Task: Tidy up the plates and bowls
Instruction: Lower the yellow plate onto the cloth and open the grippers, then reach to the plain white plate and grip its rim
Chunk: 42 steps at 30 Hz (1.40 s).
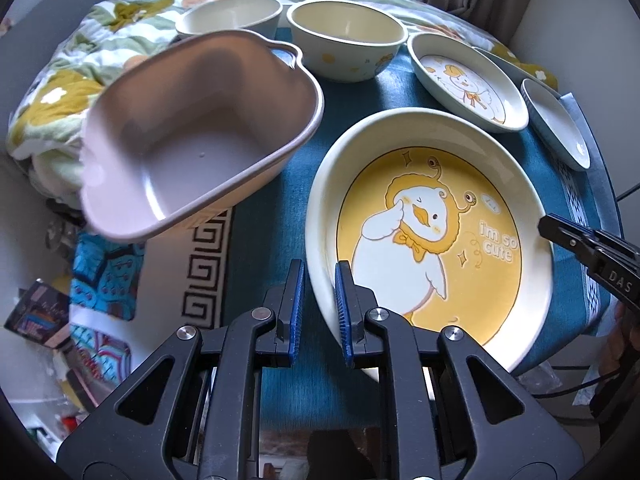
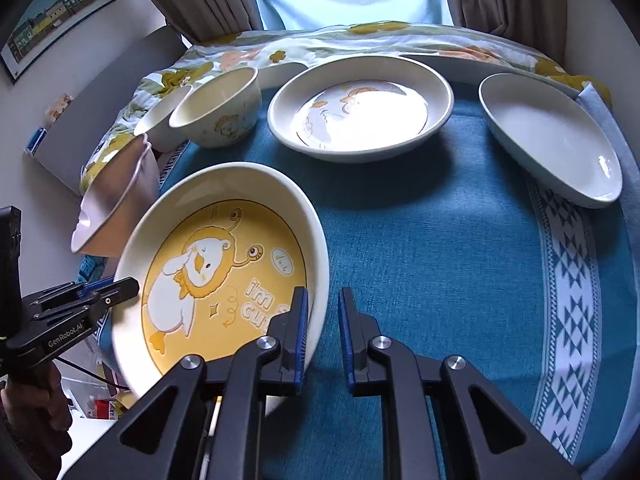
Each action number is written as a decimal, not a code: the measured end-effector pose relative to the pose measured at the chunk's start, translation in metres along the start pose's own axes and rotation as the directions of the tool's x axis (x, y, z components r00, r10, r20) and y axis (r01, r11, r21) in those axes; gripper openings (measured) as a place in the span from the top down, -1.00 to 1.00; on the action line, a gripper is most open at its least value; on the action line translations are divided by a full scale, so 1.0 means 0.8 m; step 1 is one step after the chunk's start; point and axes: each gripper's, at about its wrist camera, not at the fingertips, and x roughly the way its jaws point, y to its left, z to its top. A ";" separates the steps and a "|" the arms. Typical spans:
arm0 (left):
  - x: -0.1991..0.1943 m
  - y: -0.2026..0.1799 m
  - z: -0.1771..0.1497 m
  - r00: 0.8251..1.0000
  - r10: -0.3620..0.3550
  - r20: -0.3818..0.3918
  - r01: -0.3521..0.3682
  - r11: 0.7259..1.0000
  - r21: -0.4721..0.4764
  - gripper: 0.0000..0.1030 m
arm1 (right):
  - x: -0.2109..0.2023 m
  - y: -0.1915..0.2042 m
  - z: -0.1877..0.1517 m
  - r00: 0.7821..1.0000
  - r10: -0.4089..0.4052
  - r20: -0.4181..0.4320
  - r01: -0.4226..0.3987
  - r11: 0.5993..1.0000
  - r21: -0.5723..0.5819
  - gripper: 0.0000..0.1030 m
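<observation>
A large cream plate with a yellow duck picture (image 1: pixel 432 232) (image 2: pixel 224 264) lies near the front of the blue cloth (image 2: pixel 440 240). My left gripper (image 1: pixel 320 300) is shut on the plate's left rim, one finger inside and one outside. My right gripper (image 2: pixel 323 320) is shut on the opposite rim in the same way. Each gripper shows in the other's view, the right gripper (image 1: pixel 560 232) at the plate's right edge and the left gripper (image 2: pixel 120 286) at its left edge. The plate sits slightly tilted between them.
A lilac handled bowl (image 1: pixel 192 132) (image 2: pixel 116 200) tilts at the cloth's left edge. Two cream bowls (image 1: pixel 230 14) (image 1: pixel 346 36), a small duck plate (image 1: pixel 468 84) (image 2: pixel 360 116) and a white plate (image 1: pixel 556 124) (image 2: pixel 548 140) line the back. Behind them lies a floral quilt (image 1: pixel 80 80).
</observation>
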 end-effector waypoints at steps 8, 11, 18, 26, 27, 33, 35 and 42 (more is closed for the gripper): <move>-0.098 -0.048 0.016 0.986 0.046 0.162 -0.053 0.998 0.033 -0.21 | -0.070 -0.019 0.012 0.996 0.035 0.078 -0.035 0.999 0.001 0.73; -0.140 -0.081 0.026 0.958 0.047 0.284 -0.067 0.996 0.059 -0.99 | -0.104 -0.033 0.021 0.993 0.019 0.115 -0.018 1.000 -0.013 0.04; -0.172 -0.176 0.068 0.947 -0.063 0.315 0.021 0.991 0.135 -0.99 | -0.180 -0.088 0.020 0.975 0.010 0.222 -0.009 1.000 -0.002 -0.96; -0.165 -0.305 0.110 0.935 -0.172 0.309 0.088 0.959 0.268 -0.99 | -0.241 -0.168 0.015 0.947 -0.057 0.317 0.055 0.998 0.014 -0.99; -0.159 -0.319 0.118 0.938 -0.188 0.291 0.100 0.951 0.291 -0.99 | -0.243 -0.171 0.017 0.947 -0.075 0.311 0.076 0.997 0.009 -0.99; -0.122 -0.367 0.172 0.942 -0.247 0.226 0.141 0.905 0.401 -0.99 | -0.238 -0.187 0.031 0.949 -0.118 0.291 0.116 0.993 0.025 -0.99; -0.099 -0.375 0.195 0.945 -0.268 0.185 0.168 0.887 0.430 -0.99 | -0.218 -0.200 0.037 0.959 -0.146 0.242 0.123 0.986 0.109 -0.99; -0.002 -0.380 0.267 0.934 -0.358 -0.008 0.323 0.830 0.456 -0.99 | -0.136 -0.244 0.057 0.990 -0.113 0.090 0.071 0.924 0.375 -0.99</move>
